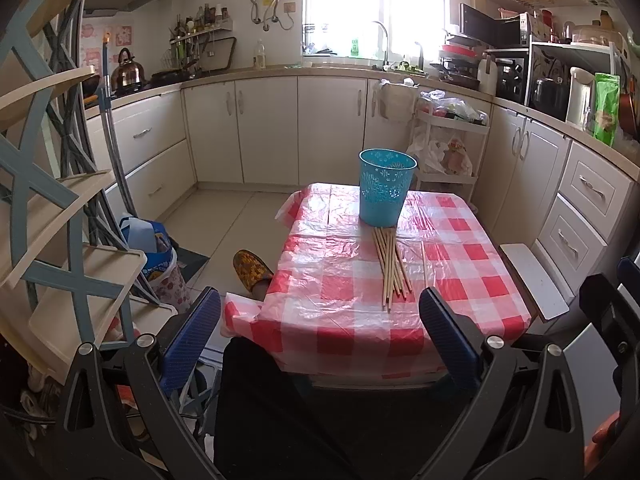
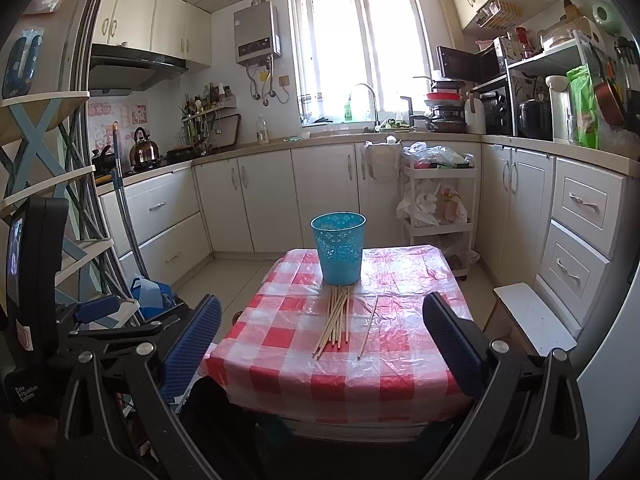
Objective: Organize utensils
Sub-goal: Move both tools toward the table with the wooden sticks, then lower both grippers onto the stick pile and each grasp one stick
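A bundle of wooden chopsticks [image 1: 390, 266] lies on a red-and-white checked table [image 1: 340, 312], fanned out in front of a blue perforated cup [image 1: 386, 188]. One single chopstick [image 1: 423, 258] lies apart to its right. The right wrist view shows the same bundle [image 2: 336, 322], the single chopstick [image 2: 368, 328] and the cup [image 2: 339, 248]. My left gripper [image 1: 320, 300] is open and empty, held before the table's near edge. My right gripper [image 2: 322, 308] is open and empty, also short of the table.
A white stool [image 1: 532, 276] stands right of the table. A white trolley [image 1: 452, 148] with bags stands behind it. A blue-and-cream shelf rack [image 1: 52, 200] and a blue bag [image 1: 150, 248] stand on the left. A slippered foot [image 1: 250, 270] is beside the table. Kitchen cabinets line the walls.
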The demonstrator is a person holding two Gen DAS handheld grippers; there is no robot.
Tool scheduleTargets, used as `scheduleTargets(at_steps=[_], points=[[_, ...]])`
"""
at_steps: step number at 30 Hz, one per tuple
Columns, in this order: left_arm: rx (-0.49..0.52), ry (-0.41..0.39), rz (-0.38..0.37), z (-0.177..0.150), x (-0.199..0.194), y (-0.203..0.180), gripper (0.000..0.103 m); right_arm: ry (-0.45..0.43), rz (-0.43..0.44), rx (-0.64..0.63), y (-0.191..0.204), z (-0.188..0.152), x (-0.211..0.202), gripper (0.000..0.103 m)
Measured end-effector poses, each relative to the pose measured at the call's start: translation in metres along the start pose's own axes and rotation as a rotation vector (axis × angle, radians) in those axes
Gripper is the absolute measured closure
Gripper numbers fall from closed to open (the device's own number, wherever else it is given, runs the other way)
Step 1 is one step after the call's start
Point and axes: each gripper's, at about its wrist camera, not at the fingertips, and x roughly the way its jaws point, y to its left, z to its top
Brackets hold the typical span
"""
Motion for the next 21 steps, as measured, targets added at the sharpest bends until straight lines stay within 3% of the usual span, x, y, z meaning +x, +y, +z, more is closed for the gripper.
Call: scheduleTargets(at_steps=[11, 21], points=[[0.009, 0.043, -0.012, 0.003, 0.029, -0.002, 0.008, 0.043, -0.007, 0.009, -0.005, -0.003, 0.025, 0.006], [0.02, 0.106, -0.012, 0.004, 0.08, -0.008, 0.008, 0.105, -0.011, 0.005, -0.011, -0.008, 0.071, 0.006]])
